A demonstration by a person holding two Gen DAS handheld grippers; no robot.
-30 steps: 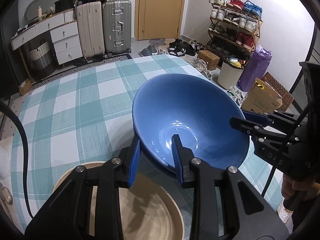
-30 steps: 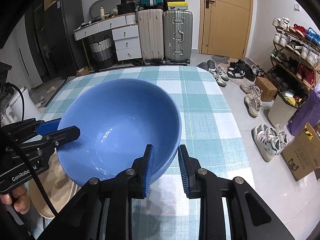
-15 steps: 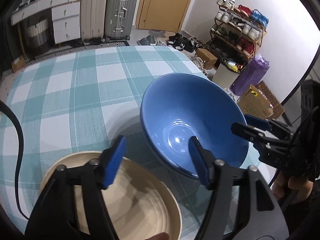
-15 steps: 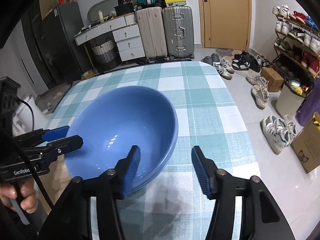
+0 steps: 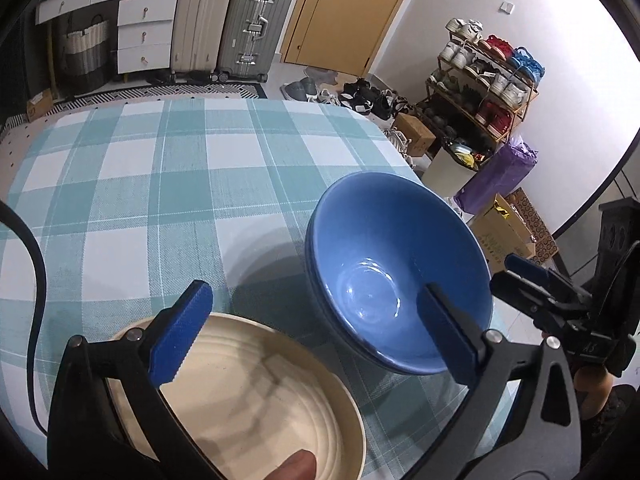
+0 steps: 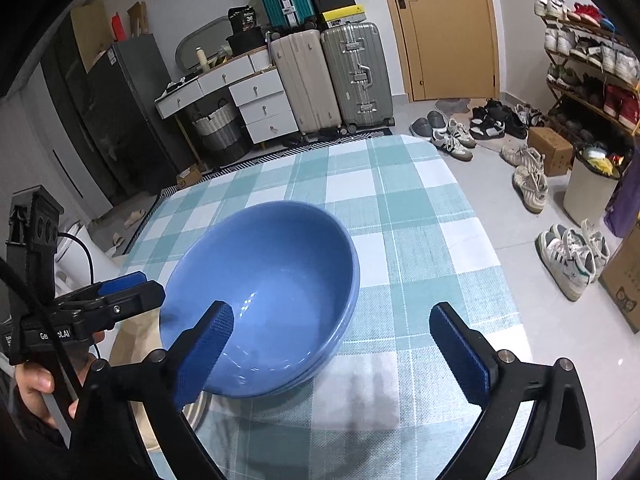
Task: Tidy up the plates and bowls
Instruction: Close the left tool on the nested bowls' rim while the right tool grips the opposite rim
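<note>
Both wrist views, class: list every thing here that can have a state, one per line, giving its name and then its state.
blue bowl: upright, nested in a second blue bowl on the table, free of any grip.
cream plate: flat on the table beside the bowls.
left gripper: fingers wide open, empty.
right gripper: fingers wide open, empty.
door: closed.

- Bowl (image 5: 394, 264) sits on the table (image 5: 160, 184), near its right edge.
- Plate (image 5: 256, 396) on the table, just left of the bowl and nearer, close beside it.
- Suitcases (image 5: 232, 24) on the floor beyond the table's far edge; shoe rack (image 5: 486, 80) far right.
</note>
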